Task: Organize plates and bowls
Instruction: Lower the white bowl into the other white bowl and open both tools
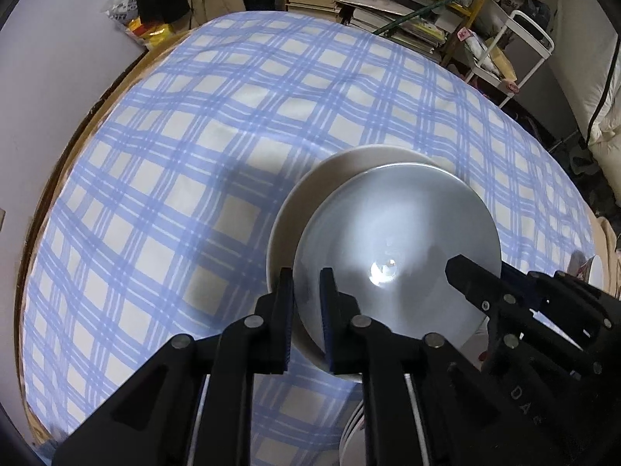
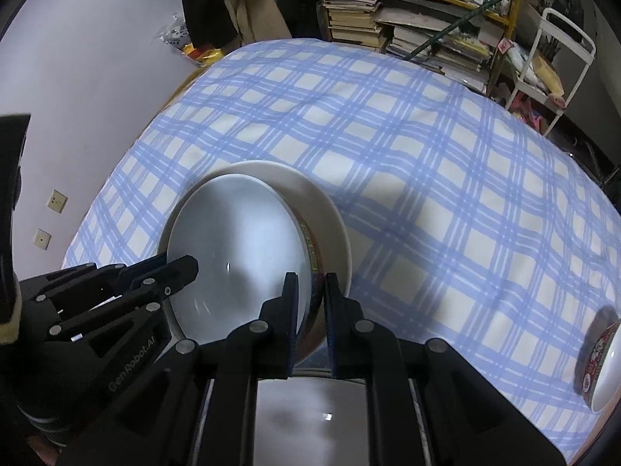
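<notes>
My left tongs (image 1: 306, 303) pinch the near-left rim of the bowl (image 1: 396, 240), one pad inside and one outside, the gap between them hardly wider than the wall. My right tongs (image 2: 310, 306) clamp the opposite rim, near-right, the same way. So the bowl hangs between my two hands, rim up, its mouth facing me.

Directly under it lies the plate (image 1: 310, 190), flat on the checked bench (image 1: 174, 147). The bowl sits over the plate's near-right part, and a crescent of plate shows past it on the far and left sides. I cannot tell whether the bowl's foot rests on the plate or is just above it. The move ahead, I judge, turns on that gap straight down, with both hands equally near.

The left view gives the bowl's grey inside and the right tongs coming in from the right. Only the right view shows the patterned red band on the bowl's outer wall, a second bowl (image 2: 601, 357) lying tilted at the bench's right edge, well apart, and another pale dish (image 2: 306, 419) close below my tongs.
</notes>
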A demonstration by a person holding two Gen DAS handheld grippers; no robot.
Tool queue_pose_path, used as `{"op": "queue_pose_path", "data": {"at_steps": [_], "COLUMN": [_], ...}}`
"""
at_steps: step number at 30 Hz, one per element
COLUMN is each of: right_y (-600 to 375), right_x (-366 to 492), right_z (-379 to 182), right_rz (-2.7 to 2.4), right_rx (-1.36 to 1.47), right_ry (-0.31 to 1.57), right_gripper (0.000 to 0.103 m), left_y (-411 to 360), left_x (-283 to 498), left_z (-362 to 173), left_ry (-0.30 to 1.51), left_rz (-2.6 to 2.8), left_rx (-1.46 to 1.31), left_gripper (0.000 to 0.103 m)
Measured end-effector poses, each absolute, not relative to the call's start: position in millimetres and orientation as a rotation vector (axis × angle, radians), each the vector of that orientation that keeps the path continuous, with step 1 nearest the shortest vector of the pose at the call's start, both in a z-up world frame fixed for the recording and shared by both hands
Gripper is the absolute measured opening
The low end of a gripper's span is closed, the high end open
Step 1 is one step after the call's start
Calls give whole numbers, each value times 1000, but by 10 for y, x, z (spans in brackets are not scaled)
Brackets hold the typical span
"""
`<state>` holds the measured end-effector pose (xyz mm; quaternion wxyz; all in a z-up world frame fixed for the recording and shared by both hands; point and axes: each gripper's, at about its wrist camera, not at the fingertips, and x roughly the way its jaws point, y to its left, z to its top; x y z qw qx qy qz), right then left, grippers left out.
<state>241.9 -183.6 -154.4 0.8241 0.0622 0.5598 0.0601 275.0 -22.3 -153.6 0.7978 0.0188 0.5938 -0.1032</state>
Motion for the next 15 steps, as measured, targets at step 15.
{"op": "queue_pose_path", "data": {"at_steps": [15], "right_y": [-1907], "right_x": [2349], "right_z": [-1478], "right_rz": [150], "right_rx": [201], "right_ry": [1191], "right_gripper": [18], "left_y": [-254], "left_x": [2667], "left_z": [-1508], "left_ry": [1314], "left_rz": [-252], "left_rx": [29], "left_gripper": [29]}}
